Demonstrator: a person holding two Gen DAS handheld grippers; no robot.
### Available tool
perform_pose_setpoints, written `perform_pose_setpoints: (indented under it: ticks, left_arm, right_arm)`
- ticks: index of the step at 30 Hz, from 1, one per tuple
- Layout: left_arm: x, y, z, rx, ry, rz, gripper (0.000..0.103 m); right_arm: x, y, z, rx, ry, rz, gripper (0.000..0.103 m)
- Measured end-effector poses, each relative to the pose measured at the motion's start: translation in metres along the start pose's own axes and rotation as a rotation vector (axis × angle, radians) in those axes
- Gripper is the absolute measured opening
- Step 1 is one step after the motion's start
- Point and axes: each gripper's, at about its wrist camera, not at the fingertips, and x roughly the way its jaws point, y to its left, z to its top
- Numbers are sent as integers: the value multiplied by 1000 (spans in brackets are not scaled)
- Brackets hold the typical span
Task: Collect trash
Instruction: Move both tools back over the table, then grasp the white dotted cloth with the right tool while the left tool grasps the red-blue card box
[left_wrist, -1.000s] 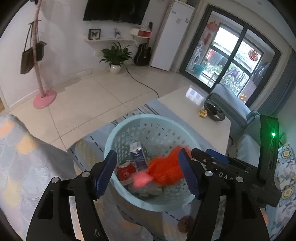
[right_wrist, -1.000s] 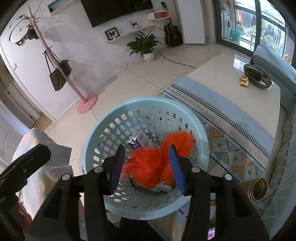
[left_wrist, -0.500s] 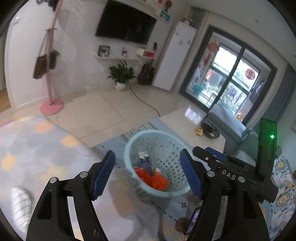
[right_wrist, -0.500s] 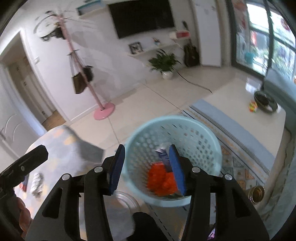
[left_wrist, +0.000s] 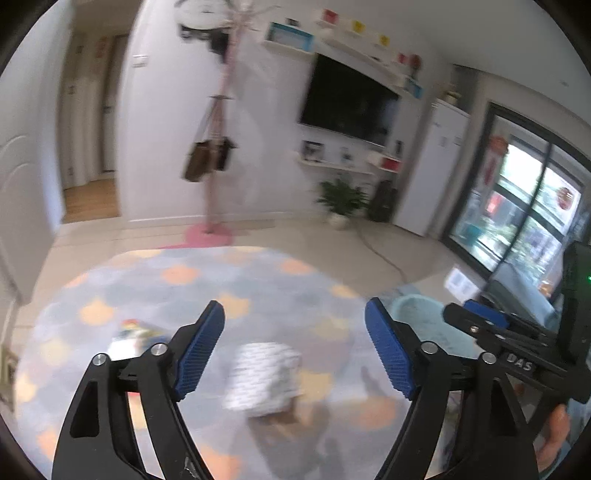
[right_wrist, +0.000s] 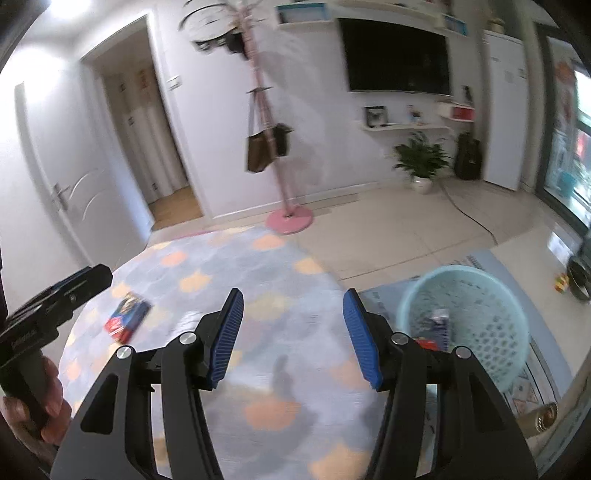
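Wrapper (left_wrist: 263, 378) on open rug (left_wrist: 258, 288)

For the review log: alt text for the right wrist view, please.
The open right gripper hangs empty over a round grey rug with orange patches. A red and blue packet lies on the rug to its left; a light blue basket stands to its right.

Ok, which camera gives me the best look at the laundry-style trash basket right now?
The right wrist view: the light blue basket shows nearly whole, with its rim, perforated wall and some trash inside. The left wrist view catches only a blurred part of it behind the hand-held gripper's finger.
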Motion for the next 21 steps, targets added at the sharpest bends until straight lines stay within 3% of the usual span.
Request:
perform_pose_setpoints:
  ticks: [5, 10, 21]
  left_arm:
    - [-10, 61, -9, -33, 10, 154, 86]
    - [5, 110, -20, -60, 74, 217, 87]
    - [51, 135, -47, -23, 212, 239, 87]
  right_arm:
    - [25, 57, -11, -63, 46, 58, 53]
    - [62, 98, -28, -91, 111, 87, 54]
    - [127, 122, -55, -33, 229, 41, 63]
